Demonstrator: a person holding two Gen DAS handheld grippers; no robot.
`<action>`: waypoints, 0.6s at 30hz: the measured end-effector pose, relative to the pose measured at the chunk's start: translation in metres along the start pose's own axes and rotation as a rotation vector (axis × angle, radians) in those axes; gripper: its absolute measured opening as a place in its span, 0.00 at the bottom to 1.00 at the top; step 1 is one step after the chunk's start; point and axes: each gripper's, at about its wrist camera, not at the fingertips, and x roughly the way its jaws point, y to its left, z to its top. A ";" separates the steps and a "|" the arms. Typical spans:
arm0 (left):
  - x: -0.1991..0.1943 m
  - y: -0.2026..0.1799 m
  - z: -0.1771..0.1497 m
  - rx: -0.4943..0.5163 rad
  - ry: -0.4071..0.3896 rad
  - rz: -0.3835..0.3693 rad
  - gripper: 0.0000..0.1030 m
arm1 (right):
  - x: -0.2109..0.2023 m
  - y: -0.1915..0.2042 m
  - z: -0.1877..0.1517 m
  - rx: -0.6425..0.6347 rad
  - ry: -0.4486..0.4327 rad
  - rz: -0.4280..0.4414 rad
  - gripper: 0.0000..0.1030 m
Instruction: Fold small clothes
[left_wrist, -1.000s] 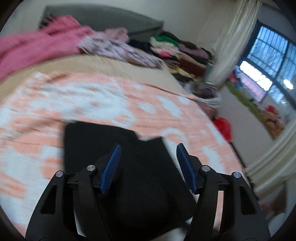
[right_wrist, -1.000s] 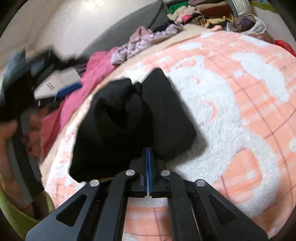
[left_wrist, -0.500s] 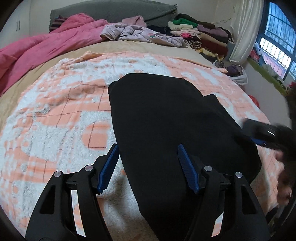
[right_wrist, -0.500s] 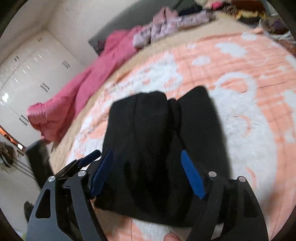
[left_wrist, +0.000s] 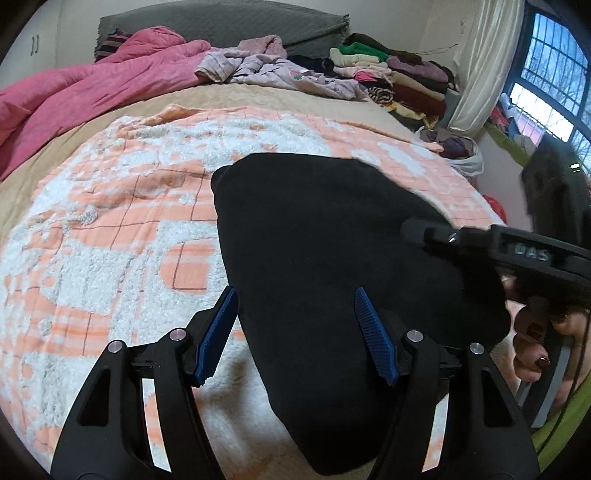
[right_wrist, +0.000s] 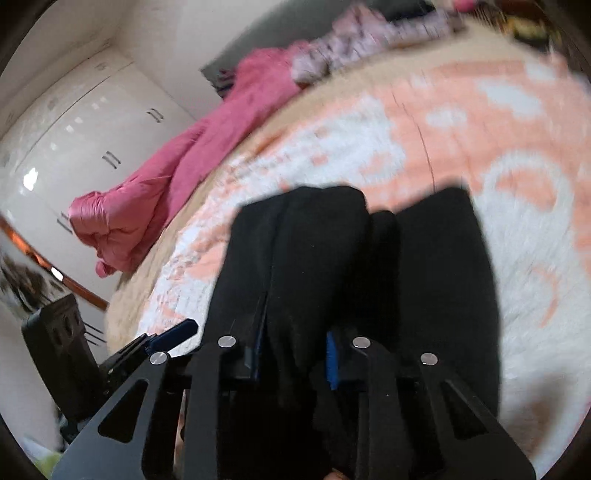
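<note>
Black garment lies on the orange-and-white blanket of the bed. Left tongs hang released over its near edge, pads clear of the cloth. Right tongs have just been closing and now clench a fold of it.

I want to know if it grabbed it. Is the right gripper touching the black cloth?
Touching. The right wrist view shows a fold of the black cloth pinched between the right gripper blue pads, which have just been closing.
</note>
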 end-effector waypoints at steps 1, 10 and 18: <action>-0.003 -0.001 0.001 -0.005 -0.003 -0.020 0.56 | -0.009 0.010 0.001 -0.045 -0.024 -0.051 0.22; 0.004 -0.014 -0.001 0.011 0.033 -0.037 0.59 | -0.016 0.003 -0.004 -0.142 -0.023 -0.341 0.22; 0.009 -0.014 -0.005 0.008 0.047 -0.032 0.63 | -0.001 -0.010 -0.011 -0.137 0.004 -0.389 0.25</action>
